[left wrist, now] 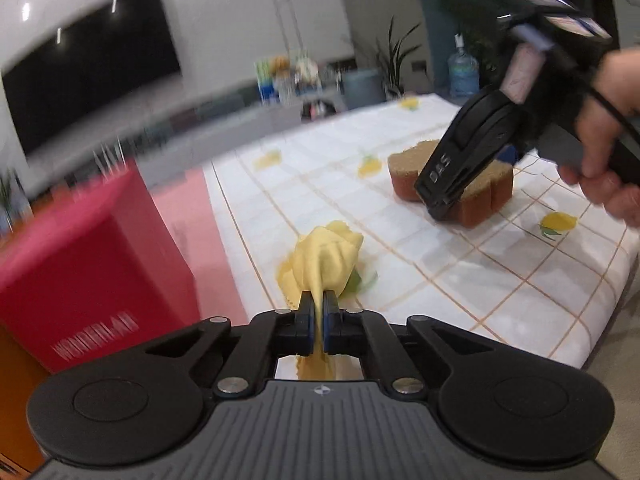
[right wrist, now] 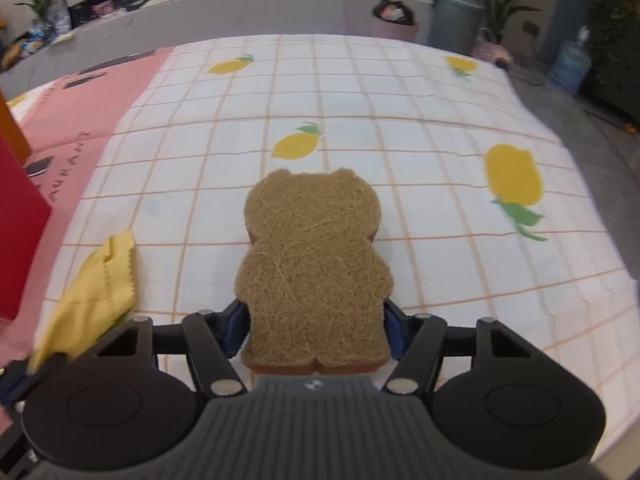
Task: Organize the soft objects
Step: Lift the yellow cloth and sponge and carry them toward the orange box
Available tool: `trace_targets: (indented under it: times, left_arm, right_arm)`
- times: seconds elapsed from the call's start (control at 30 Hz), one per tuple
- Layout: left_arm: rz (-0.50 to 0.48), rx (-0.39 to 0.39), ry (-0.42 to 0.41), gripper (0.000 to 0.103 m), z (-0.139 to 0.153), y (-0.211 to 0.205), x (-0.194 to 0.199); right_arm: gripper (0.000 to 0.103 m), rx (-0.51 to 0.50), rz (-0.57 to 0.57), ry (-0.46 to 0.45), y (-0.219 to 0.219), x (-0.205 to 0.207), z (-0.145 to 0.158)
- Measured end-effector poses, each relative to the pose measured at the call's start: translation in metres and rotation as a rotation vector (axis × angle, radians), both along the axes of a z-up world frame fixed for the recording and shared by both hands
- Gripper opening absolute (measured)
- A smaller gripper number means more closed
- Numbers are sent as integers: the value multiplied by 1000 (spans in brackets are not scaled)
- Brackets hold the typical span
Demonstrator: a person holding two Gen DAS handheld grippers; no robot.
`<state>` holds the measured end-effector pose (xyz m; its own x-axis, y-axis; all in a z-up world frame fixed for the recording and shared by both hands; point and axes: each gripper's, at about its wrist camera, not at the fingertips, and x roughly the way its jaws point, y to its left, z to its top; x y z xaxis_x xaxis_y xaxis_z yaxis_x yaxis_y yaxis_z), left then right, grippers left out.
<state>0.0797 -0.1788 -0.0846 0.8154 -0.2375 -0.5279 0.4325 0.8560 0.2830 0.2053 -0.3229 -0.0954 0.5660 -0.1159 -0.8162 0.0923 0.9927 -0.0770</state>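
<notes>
Pick-up step judged in hand for both items.

Left gripper (left wrist: 319, 312): fingers closed on a fold of the yellow cloth (left wrist: 326, 258). Cloth bunched ahead of the fingers, its bulk resting on the lemon-print tablecloth (left wrist: 460, 280) near the desk's left side; a tail hangs behind the pads.

Right gripper (right wrist: 314, 330): fingers straddle the lower part of the bear-shaped sponge (right wrist: 314, 264), one on each flank. Whether the blue pads (right wrist: 236, 330) actually press it cannot be told; no squeeze is seen in the sponge's outline. Sponge lies flat, fibre face up, near the desk's middle.

Red box (left wrist: 92, 264) stands just off the cloth's left, on the pink mat (left wrist: 188, 216); judged the likely destination, though its opening is not seen.

Next move judged: sponge gripped firmly, cloth lifted clear without snagging the tablecloth, both carried toward the box. Trailing cloth may drag.
</notes>
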Motion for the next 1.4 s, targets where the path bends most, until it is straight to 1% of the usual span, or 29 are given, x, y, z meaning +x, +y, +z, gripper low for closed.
trace_targets:
  times: [0.03,0.07,0.13,0.17,0.3,0.43,0.5,0.57,0.67,0.73,0.8,0.9,0.97,1.07,1.17,1.23,1.3,1.33,1.4]
  left_arm:
    - [-4,12,-19,4,4,0,-3]
    - [-1,7,-19,4,8,0,-5]
    - [17,-21,-6,4,17,4,-6]
    - [26,-37,-12,4,22,5,-7]
    - [29,-76,-67,4,42,15,-23]
    - [1,-99,-98,4,66,29,-36]
    - [11,-109,-130,4,80,41,-41]
    - [25,-132,-162,4,96,57,-45]
    - [46,-163,-207,4,118,87,-53]
    - [71,-171,-239,4,133,108,-55]
    - [105,-169,-265,4,147,130,-55]
    - [169,-135,-337,4,163,158,-54]
    - [201,-127,-365,4,172,176,-52]
    - [260,-129,-385,4,182,203,-45]
    - [309,-139,-401,4,187,227,-28]
    - [314,-162,-404,4,188,240,-13]
    - [279,-185,-390,4,187,252,9]
    - [275,-172,-373,4,187,262,17]
    - [275,-136,-315,4,181,262,43]
  right_arm:
    - [64,-24,8,-18,2,-2,6]
    - [64,-18,5,-42,1,-5,15]
    - [64,42,-16,-90,-2,-13,32]
    - [64,62,-22,-108,-2,-17,39]
    - [64,33,6,-170,14,-35,63]
    - [64,76,29,-231,34,-65,84]
    - [64,52,41,-261,46,-79,97]
    - [64,42,56,-296,58,-90,115]
    - [64,71,70,-365,80,-109,143]
    - [64,77,111,-403,101,-120,161]
    - [64,61,159,-440,126,-128,177]
    - [65,68,214,-494,164,-133,197]
    - [65,87,249,-507,189,-132,205]
    - [65,123,284,-523,223,-124,212]
    - [65,145,333,-516,254,-110,216]
    - [65,147,348,-506,269,-102,217]
    - [65,155,373,-504,282,-100,216]
    - [65,158,381,-503,286,-98,213]
    - [65,159,377,-503,292,-97,205]
